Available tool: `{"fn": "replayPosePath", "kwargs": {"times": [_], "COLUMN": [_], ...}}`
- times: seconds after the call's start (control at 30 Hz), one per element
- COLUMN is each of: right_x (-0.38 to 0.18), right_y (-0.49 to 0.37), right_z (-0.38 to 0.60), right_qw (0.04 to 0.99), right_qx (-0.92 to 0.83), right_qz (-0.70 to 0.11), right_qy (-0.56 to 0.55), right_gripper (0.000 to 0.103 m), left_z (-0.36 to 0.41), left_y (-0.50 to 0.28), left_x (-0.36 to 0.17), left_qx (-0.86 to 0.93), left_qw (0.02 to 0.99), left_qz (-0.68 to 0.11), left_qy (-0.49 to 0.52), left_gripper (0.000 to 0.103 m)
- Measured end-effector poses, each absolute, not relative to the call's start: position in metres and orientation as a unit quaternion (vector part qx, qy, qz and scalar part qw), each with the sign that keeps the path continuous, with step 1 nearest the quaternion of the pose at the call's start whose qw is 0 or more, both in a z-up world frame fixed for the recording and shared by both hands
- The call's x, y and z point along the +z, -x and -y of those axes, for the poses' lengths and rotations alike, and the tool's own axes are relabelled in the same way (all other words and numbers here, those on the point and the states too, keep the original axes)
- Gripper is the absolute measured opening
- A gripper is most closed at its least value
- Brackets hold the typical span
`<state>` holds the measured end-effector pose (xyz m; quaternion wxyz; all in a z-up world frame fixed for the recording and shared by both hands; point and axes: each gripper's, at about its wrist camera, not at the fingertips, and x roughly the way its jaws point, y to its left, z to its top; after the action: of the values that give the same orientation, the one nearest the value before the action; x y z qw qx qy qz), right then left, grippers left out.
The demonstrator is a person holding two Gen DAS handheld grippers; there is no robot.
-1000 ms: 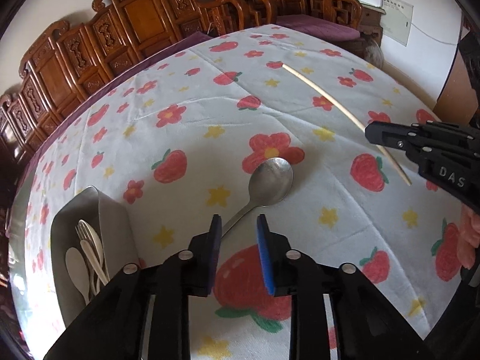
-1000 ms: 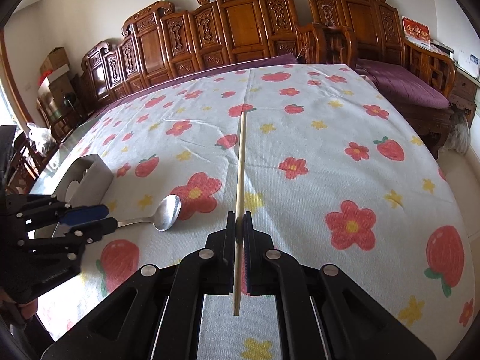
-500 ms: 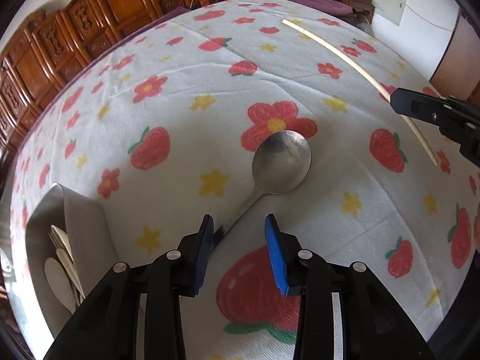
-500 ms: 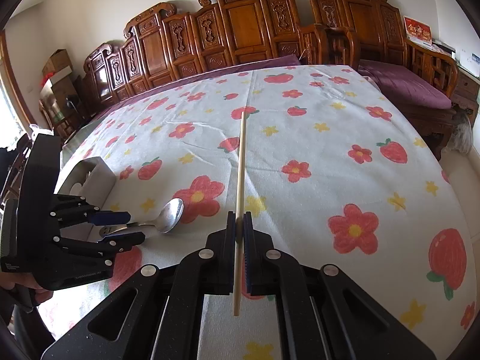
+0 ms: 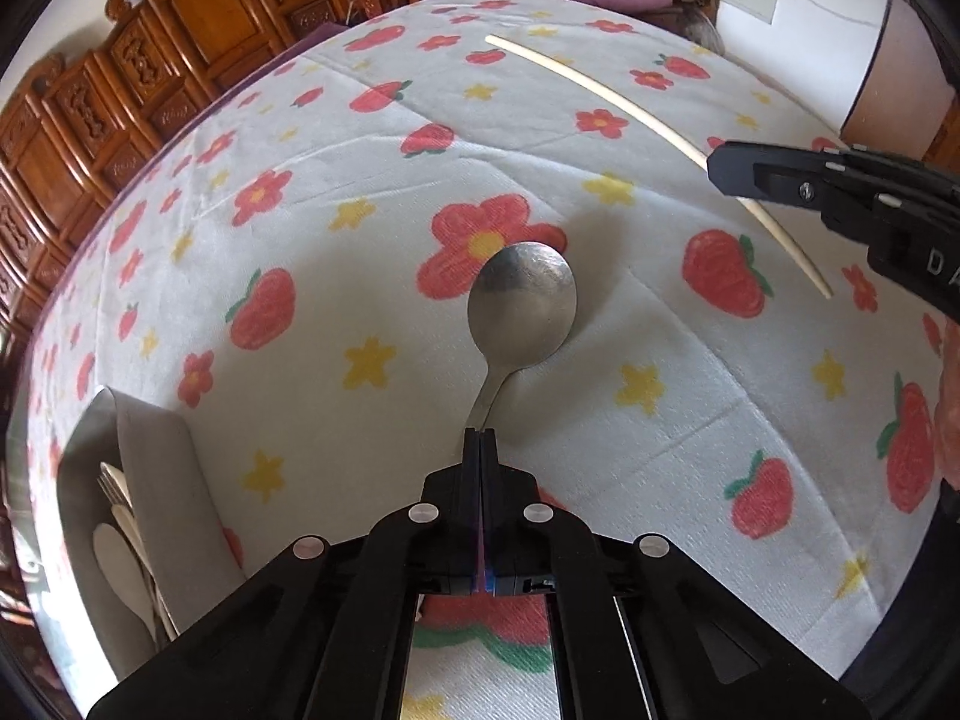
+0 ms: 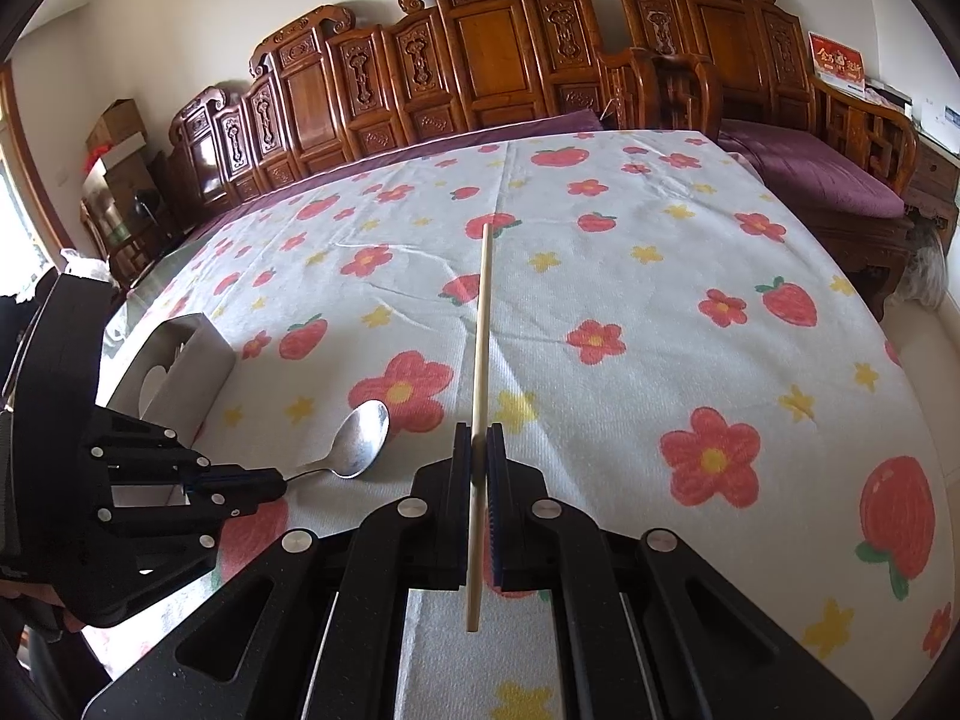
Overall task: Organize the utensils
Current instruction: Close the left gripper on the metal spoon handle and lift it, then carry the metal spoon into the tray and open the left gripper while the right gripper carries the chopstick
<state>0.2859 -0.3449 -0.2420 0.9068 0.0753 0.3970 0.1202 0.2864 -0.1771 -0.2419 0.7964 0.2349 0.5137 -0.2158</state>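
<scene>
A metal spoon lies on the strawberry-print tablecloth, bowl pointing away. My left gripper is shut on the spoon's handle at the cloth. The spoon also shows in the right wrist view, with the left gripper at its handle. My right gripper is shut on a long pale chopstick and holds it above the cloth. The chopstick and right gripper show at the right of the left wrist view.
A grey utensil holder stands at the left with a fork and pale spoons in it; it also shows in the right wrist view. Carved wooden chairs line the table's far edge. A purple-cushioned bench stands at the right.
My left gripper moved forward over the spoon's handle and closed on it. The right gripper stayed shut on the chopstick, barely moving.
</scene>
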Motion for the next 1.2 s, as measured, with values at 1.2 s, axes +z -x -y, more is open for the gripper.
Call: {"fn": "replayPosePath", "kwargs": {"times": [1.2], "right_x": [-0.233], "right_y": [-0.279], "right_z": [0.331], "right_qw": [0.910], "right_qx": [0.137], "right_qz": [-0.386], "right_qy": [-0.068], "right_gripper": [0.006], "left_z": [0.148], "left_y": [-0.284], "left_x": [-0.197], "left_qx": [-0.184], "left_qw": [0.848], "left_qz": [-0.473], "left_qy": [-0.153], "left_gripper": [0.005]}}
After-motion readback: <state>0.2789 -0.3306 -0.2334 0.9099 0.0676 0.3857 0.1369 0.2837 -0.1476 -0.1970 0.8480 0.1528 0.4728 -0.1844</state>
